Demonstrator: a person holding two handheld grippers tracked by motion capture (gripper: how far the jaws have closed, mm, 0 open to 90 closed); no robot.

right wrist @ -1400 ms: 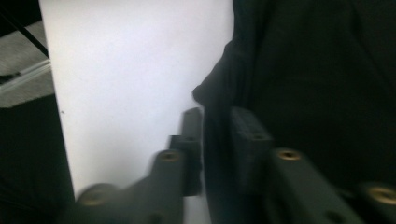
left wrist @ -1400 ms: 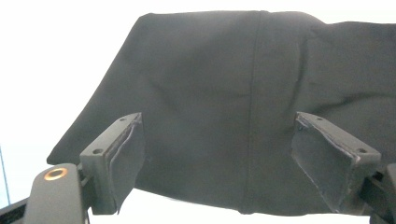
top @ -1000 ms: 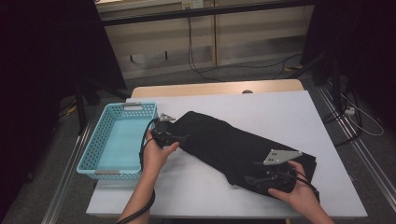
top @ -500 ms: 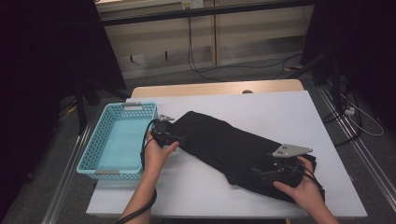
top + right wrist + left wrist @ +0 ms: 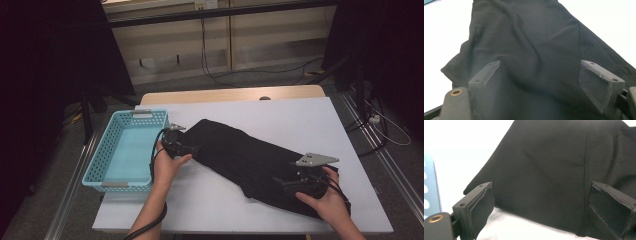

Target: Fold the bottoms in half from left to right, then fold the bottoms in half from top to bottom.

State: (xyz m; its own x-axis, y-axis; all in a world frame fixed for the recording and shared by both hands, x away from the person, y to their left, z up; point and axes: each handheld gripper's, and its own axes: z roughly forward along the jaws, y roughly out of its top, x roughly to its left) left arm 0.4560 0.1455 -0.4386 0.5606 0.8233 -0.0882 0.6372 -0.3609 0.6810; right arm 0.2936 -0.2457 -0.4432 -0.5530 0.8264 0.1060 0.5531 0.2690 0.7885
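A black garment [image 5: 250, 157] lies stretched slantwise across the white table [image 5: 280, 117]. My left gripper [image 5: 184, 149] rests at its far-left end, beside the basket. In the left gripper view the left gripper [image 5: 541, 187] has been opening its jaws; they stand wide, with the garment's [image 5: 544, 165] edge between them and neither pad pressing it. My right gripper [image 5: 286, 184] sits on the garment's near-right end, under a grey plate [image 5: 316, 159]. In the right gripper view the right gripper's [image 5: 540, 63] jaws have just been opening, and the rumpled cloth [image 5: 531, 42] lies loose between them.
A light blue perforated basket [image 5: 95, 167] stands at the table's left edge, its floor bare; its wall [image 5: 429, 182] appears in the left gripper view. A wooden strip [image 5: 225, 94] borders the table's far side. Cables trail on the floor beyond.
The right hand has shifted slightly rightward at the garment's near end, and its grey plate now sits farther right. The left hand has stayed in place by the basket.
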